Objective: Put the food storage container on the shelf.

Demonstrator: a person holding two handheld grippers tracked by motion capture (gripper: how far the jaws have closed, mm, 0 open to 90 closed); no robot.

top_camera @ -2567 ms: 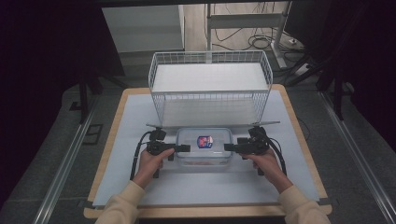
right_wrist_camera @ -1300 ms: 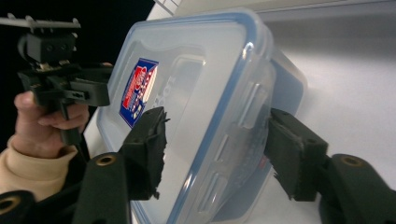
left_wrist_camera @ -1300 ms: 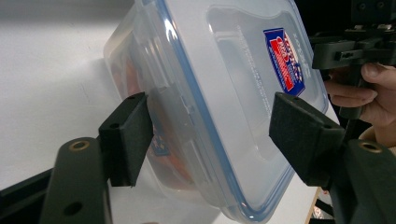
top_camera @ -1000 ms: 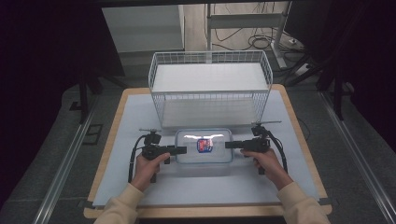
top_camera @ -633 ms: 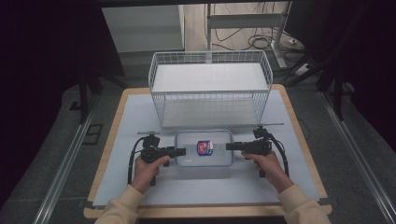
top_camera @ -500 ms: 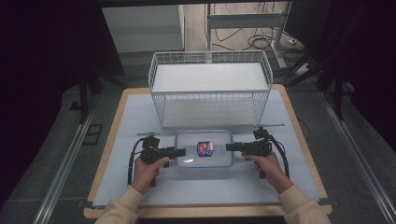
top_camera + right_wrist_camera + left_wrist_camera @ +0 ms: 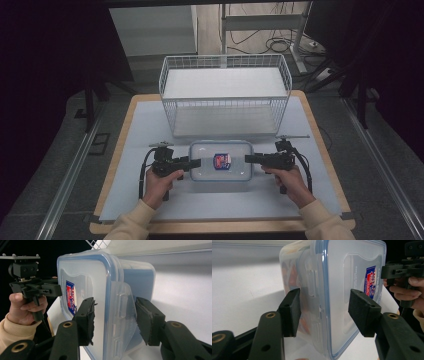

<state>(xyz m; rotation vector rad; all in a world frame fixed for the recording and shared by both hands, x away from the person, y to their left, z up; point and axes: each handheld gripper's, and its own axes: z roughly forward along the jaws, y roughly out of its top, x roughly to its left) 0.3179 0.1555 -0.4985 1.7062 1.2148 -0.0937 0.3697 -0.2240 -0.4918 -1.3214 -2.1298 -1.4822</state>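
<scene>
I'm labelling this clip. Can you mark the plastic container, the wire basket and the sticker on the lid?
plastic container (image 7: 202,171): high view, bare lid left of the label.
wire basket (image 7: 225,102): high view, front wall's top rim.
sticker (image 7: 370,280): left gripper view, label's middle.

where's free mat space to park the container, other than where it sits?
Bare mat left and right of the wire basket, and the strip nearest the person. Crowded: mid-front, where the left gripper and right gripper flank the container.

Overhead forward-down view; two close opposing claw cameras, shared container (image 7: 220,161).
</scene>
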